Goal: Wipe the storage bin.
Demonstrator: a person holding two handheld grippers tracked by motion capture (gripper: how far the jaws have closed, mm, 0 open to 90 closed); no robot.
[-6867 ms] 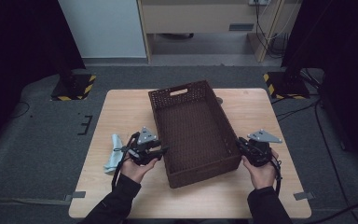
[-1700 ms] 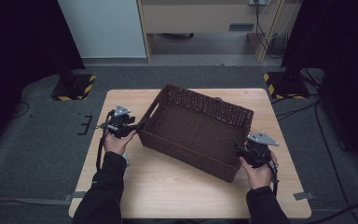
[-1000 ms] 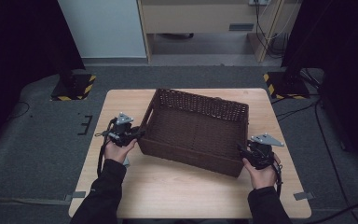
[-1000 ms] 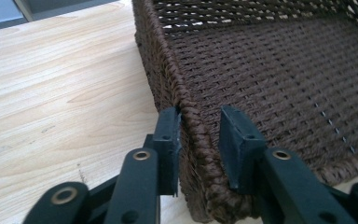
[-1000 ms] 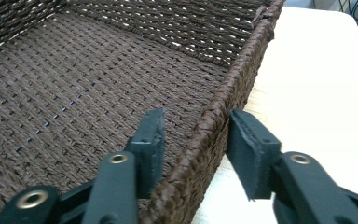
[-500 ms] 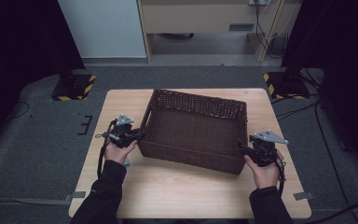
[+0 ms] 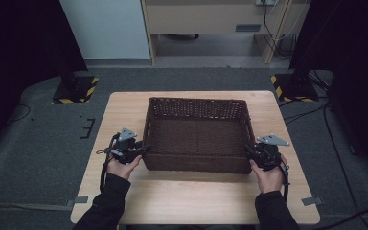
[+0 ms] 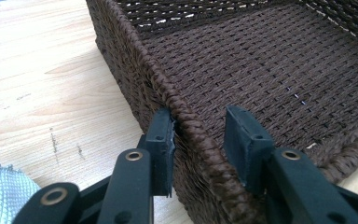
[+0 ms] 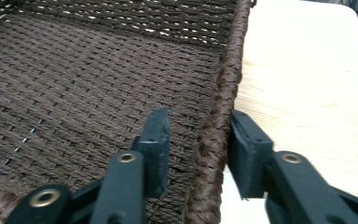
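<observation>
A dark brown wicker basket (image 7: 196, 100) lies empty and square on the wooden table (image 7: 124, 110). My left gripper (image 7: 141, 149) straddles the rim of its left wall near the front corner. In the left gripper view (image 8: 200, 116) the outer jaw touches the wall, and the inner jaw stands apart from the rim after just opening. My right gripper (image 7: 251, 152) straddles the right wall's rim. In the right gripper view (image 9: 199, 116) its jaws have just been closing; the outer one lies against the rim and a gap remains at the inner one.
A pale blue cloth (image 8: 0, 191) lies on the table just outside the basket's left wall, by my left hand. Bare wood runs along the table's near edge (image 7: 191, 211). Black stands with yellow-striped bases (image 7: 74, 91) flank the table's far corners.
The basket has turned from a skewed pose to lie square with the table's edges. My left hand came a little nearer with it and its jaws spread; the right hand barely moved.
</observation>
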